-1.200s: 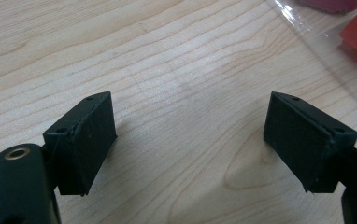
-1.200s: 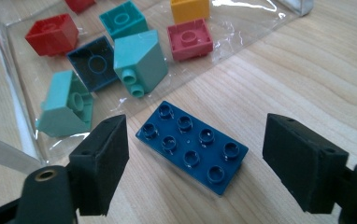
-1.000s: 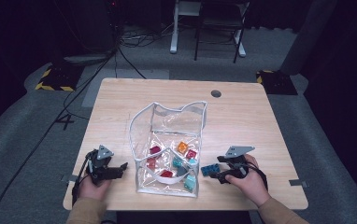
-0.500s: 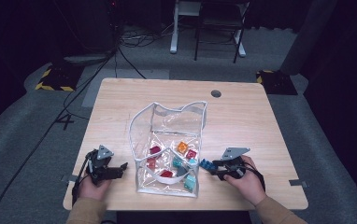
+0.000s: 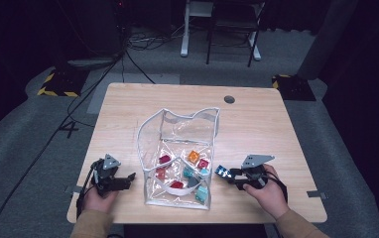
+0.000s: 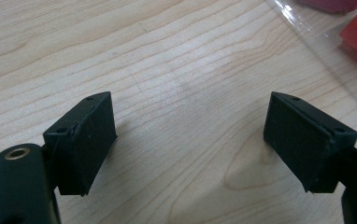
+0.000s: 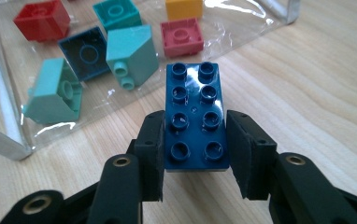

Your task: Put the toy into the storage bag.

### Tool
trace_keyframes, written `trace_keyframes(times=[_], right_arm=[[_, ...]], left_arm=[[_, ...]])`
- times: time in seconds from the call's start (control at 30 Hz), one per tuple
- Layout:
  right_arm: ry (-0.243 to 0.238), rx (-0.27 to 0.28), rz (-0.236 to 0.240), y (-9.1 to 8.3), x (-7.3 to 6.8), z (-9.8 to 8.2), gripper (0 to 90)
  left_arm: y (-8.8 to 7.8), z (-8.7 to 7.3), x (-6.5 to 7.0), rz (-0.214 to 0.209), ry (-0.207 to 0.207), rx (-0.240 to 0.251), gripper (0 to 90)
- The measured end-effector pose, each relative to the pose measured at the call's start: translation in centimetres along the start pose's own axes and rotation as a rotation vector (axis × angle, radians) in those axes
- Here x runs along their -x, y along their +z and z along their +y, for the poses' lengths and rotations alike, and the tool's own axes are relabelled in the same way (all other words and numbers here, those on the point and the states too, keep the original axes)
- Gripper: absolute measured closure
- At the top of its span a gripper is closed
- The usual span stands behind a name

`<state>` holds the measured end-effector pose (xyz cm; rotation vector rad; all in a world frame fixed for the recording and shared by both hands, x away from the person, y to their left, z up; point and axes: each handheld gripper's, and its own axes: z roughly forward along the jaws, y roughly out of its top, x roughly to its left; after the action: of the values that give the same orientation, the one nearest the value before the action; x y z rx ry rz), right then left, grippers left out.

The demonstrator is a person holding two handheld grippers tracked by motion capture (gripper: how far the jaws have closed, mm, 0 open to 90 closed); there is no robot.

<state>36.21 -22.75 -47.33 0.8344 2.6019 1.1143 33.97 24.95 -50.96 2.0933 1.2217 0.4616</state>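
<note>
A light wooden table (image 5: pixel 257 124) is standing on grey carpet in a dark room, cables trailing at 11 o'clock. The right gripper (image 7: pixel 193 154), whose jaws have just been closing, is clenching a dark blue brick (image 7: pixel 195 119) at 4 o'clock of the clear bag (image 5: pixel 177 148), just beside its edge. The left gripper (image 6: pixel 190 140) is resting released over bare wood at the bag's 8 o'clock.

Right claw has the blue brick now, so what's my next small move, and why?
Probably lift the blue brick a little and carry it toward the open mouth of the clear bag. The right claw is closed on its long sides, the jaws having just closed, and the other bricks already lie inside the bag just ahead. The left claw sits open on the table.
</note>
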Motion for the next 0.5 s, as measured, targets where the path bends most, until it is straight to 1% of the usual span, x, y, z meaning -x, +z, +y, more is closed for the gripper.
trace_keyframes(times=[0.5], right_arm=[[0.001, 0.068, -0.014, -4.0, 0.2, 2.1, 59.5]], left_arm=[[0.0, 0.0, 0.0, 0.0, 0.0, 0.0, 17.3]])
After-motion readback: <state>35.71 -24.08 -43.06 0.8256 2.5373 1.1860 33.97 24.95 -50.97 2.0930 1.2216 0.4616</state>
